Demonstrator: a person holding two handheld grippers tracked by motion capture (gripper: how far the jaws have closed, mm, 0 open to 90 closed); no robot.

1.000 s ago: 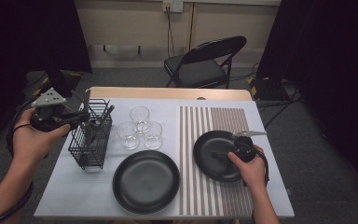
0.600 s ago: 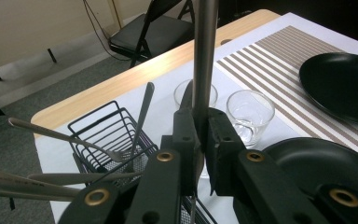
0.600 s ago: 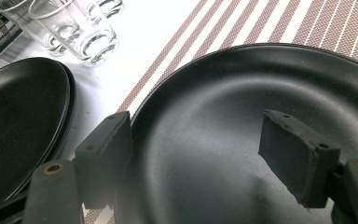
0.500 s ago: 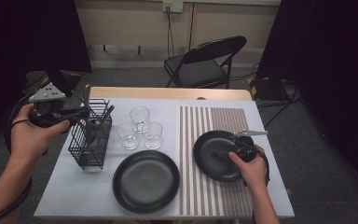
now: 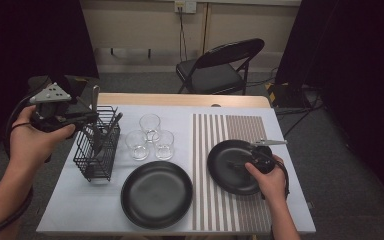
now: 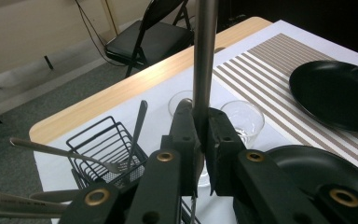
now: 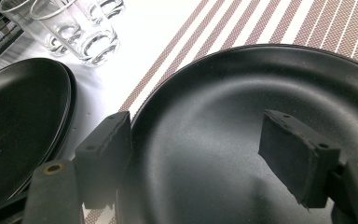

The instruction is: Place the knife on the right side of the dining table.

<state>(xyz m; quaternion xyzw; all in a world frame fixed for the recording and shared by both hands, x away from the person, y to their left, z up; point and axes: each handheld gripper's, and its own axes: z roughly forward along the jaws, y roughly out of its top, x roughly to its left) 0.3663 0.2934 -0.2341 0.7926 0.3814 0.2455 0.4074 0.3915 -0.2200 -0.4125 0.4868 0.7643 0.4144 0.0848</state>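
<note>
Compared with a second ago, the left gripper (image 5: 87,117) sits slightly higher above the wire basket (image 5: 99,150), so the metal utensil (image 6: 204,51) it holds seems to be coming out of the basket. I judge that the work is to set cutlery beside the plates. The jaws of this gripper are closed tight on the thin handle, which stands upright between them; I cannot tell whether it is a knife, a fork or a spoon. More cutlery (image 6: 70,154) remains in the basket. The right gripper (image 7: 205,163) has not moved: its jaws are wide apart and hold nothing, hovering just over the black plate (image 7: 242,93) on the striped mat (image 5: 240,125) of the surface (image 5: 70,210).
</note>
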